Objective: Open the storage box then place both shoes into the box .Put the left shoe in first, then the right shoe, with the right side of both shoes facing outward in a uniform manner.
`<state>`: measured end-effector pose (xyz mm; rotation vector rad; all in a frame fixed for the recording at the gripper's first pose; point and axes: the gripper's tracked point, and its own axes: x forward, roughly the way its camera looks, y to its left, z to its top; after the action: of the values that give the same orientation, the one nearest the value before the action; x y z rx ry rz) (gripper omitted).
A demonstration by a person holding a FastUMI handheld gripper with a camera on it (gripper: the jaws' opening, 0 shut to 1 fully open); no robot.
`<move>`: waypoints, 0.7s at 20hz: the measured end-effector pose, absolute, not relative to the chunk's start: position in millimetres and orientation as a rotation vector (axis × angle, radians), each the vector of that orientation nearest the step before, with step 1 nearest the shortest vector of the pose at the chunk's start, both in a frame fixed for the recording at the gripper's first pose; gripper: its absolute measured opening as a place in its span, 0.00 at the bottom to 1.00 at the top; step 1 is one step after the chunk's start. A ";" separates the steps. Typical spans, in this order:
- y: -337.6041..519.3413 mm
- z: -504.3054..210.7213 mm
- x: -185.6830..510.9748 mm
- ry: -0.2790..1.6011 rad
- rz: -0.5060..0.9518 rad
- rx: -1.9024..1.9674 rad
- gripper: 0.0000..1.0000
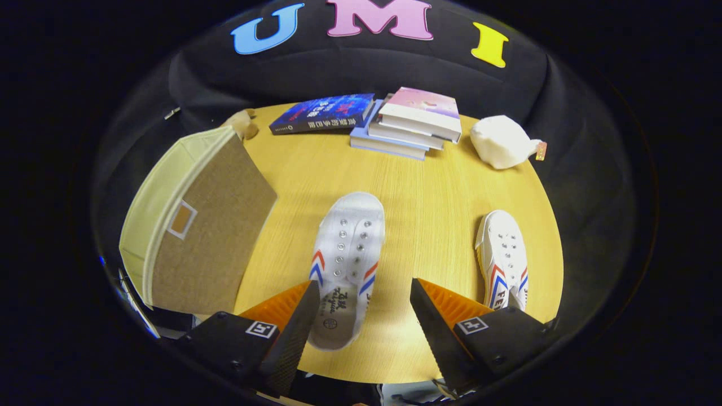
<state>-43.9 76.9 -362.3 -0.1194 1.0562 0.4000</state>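
Table [428, 186]: round, light wood grain; it carries every item listed below.
Storage box [194, 225]: fabric-covered, standing on the table well to the left of my fingers. Its brown lid panel lies shut and bears a small square tag. Pale cream sides show along its left edge.
Stack of books [409, 124]: at the far side of the table, beyond both shoes. The top book has a pink cover.
Blue book [322, 113]: lying flat just left of the stack, touching or nearly touching it.
White bundle [501, 141]: soft, lumpy item at the far right of the table, with a small tag on its right end.
Near shoe [345, 265]: white canvas, red and blue stripes, toe pointing away from me. Its heel end sits between my fingers, closer to the left one.
Far shoe [502, 259]: same pattern, resting to the right of my right finger, apart from the first shoe.
My gripper [361, 316]: fingers spread wide, grasping nothing; I hold them above the near shoe's heel.
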 end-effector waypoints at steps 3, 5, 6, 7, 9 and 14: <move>73.8 -387.8 -45.7 1.119 0.405 -0.099 0.98; 74.1 -399.5 -45.2 1.159 0.401 -0.061 0.92; 74.5 -403.3 -42.9 1.168 0.397 -0.046 0.86; 75.3 -403.8 -41.1 1.174 0.393 -0.033 0.82; 77.8 -408.6 -40.0 1.207 0.393 -0.007 0.69; 94.0 -415.2 -43.3 1.278 0.426 0.054 0.34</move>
<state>-43.3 94.0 -415.2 0.0538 1.2780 0.4262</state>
